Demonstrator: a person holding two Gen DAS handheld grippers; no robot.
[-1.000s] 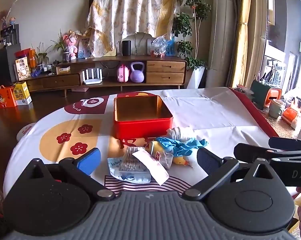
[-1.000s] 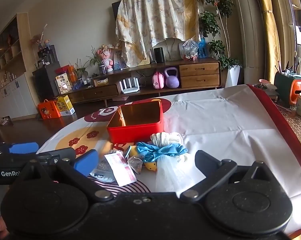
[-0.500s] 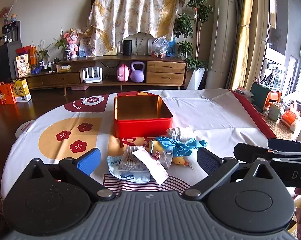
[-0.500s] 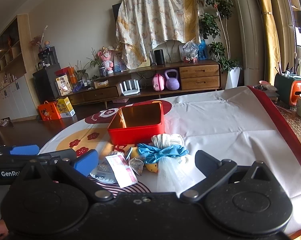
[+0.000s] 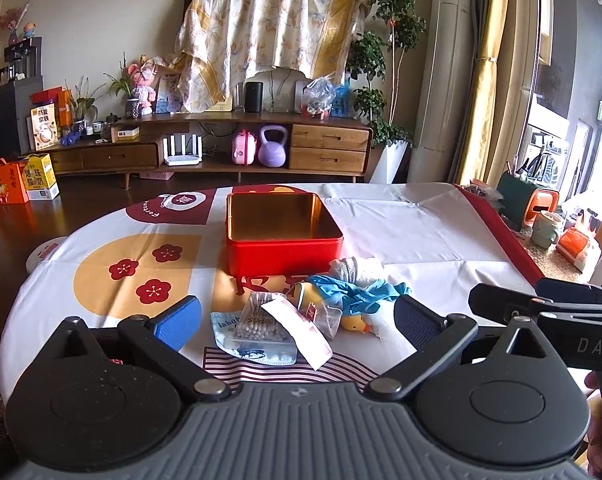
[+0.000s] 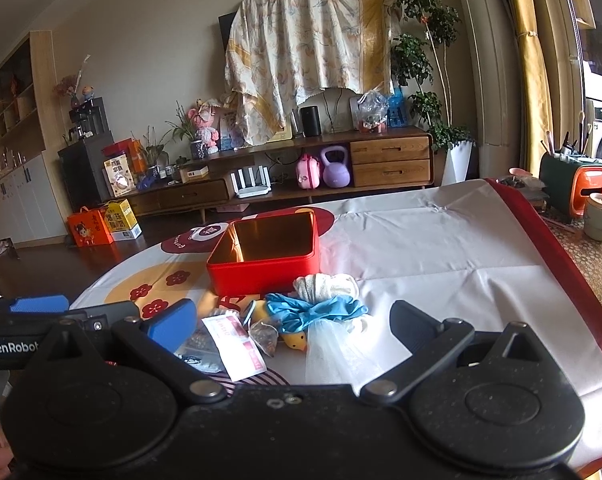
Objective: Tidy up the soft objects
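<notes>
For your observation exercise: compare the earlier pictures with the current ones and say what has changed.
Nothing visibly changed: neither hand-held gripper took or released anything, and the square red metal tin and the pile with the crumpled blue rubber glove lie as before.

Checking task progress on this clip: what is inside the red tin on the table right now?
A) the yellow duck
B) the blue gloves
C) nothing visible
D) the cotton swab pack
C: the red tin shows only its bare gold interior, while the pile of soft items lies on the tablecloth in front of it.
</notes>
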